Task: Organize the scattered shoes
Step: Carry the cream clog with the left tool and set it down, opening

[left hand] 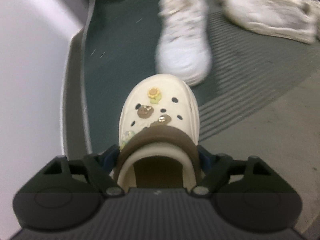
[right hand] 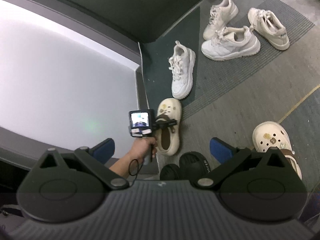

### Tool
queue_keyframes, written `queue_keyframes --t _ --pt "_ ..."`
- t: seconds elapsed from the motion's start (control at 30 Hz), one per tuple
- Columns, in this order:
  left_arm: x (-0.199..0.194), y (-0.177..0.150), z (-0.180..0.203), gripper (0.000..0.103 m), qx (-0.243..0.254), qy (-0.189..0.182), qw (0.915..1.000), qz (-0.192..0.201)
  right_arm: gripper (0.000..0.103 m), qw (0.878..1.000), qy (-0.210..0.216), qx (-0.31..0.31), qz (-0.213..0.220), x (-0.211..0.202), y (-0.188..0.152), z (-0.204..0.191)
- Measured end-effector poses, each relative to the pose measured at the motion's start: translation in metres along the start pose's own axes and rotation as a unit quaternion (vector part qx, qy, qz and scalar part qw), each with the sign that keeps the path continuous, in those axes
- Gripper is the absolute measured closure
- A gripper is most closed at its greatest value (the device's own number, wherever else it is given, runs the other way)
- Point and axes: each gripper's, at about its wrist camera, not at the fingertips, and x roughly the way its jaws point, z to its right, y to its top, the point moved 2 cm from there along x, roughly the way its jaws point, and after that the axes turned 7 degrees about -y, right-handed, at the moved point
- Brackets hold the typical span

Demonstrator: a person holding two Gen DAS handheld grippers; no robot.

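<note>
the left tongs (left hand: 158,156) are straddling the heel end of a cream clog (left hand: 160,120), one finger on each side of its brown heel strap (left hand: 160,135); the blue pads are sitting right against the sides of the shoe, but it is hard to tell whether they are pressing on it or only lying beside it, so a firm grip cannot be confirmed. the clog is resting on the floor (left hand: 260,140) with its toe pointing away from the camera, decorated with a sunflower charm (left hand: 153,93) and a brown bear charm (left hand: 143,111). just past its toe, a white sneaker (left hand: 183,40) is lying blurred on the dark green carpet strip (left hand: 112,50), and another pale sneaker (left hand: 268,14) is lying off to the right on the ribbed mat. from the right wrist view, a person's hand (right hand: 143,148) is holding the left tool over that same clog (right hand: 169,128), beside the pale wall panel (right hand: 60,70). the right tongs (right hand: 162,150) are hanging released with nothing between their blue pads, above a pair of black slippers (right hand: 186,167). the matching second clog (right hand: 274,140) is lying well apart to the right, partly behind the right finger. three more cream sneakers (right hand: 232,44) are clustered farther away on the mat.
</note>
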Motion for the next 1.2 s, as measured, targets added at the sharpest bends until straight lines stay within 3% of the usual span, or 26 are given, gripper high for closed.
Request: queue_keyframes --t 0.2,0.33,0.53,0.67,0.83,0.97,1.1,1.2 --pt "-0.023 0.014 0.092 0.021 0.099 -0.049 0.9935 0.028 0.000 1.000 0.007 0.008 0.016 -0.019 -0.002 0.006" --pt "-0.022 0.020 0.159 0.021 0.158 -0.079 0.9840 0.027 0.000 0.999 0.012 0.015 0.027 -0.028 0.000 0.011" --pt "-0.012 0.019 0.220 0.020 0.195 -0.117 0.9735 0.022 0.000 0.999 0.007 0.025 0.034 -0.035 0.005 0.023" --pt "0.000 0.018 0.228 0.015 0.164 -0.116 0.9794 0.018 0.000 0.999 0.003 0.033 0.035 -0.039 0.007 0.032" --pt "-0.006 0.023 0.212 0.008 0.092 -0.125 0.9877 0.019 0.000 0.998 -0.002 0.032 0.051 -0.047 0.008 0.036" --pt "-0.035 0.014 0.197 0.007 0.024 -0.133 0.9908 0.009 0.000 0.998 -0.005 0.027 0.061 -0.050 0.008 0.034" --pt "-0.082 -0.004 0.171 0.005 -0.032 -0.115 0.9928 -0.014 0.000 0.997 -0.006 0.014 0.077 -0.055 0.006 0.028" --pt "-0.114 -0.018 0.147 0.005 -0.083 -0.120 0.9887 -0.033 0.000 0.996 -0.008 0.003 0.087 -0.059 0.003 0.023"
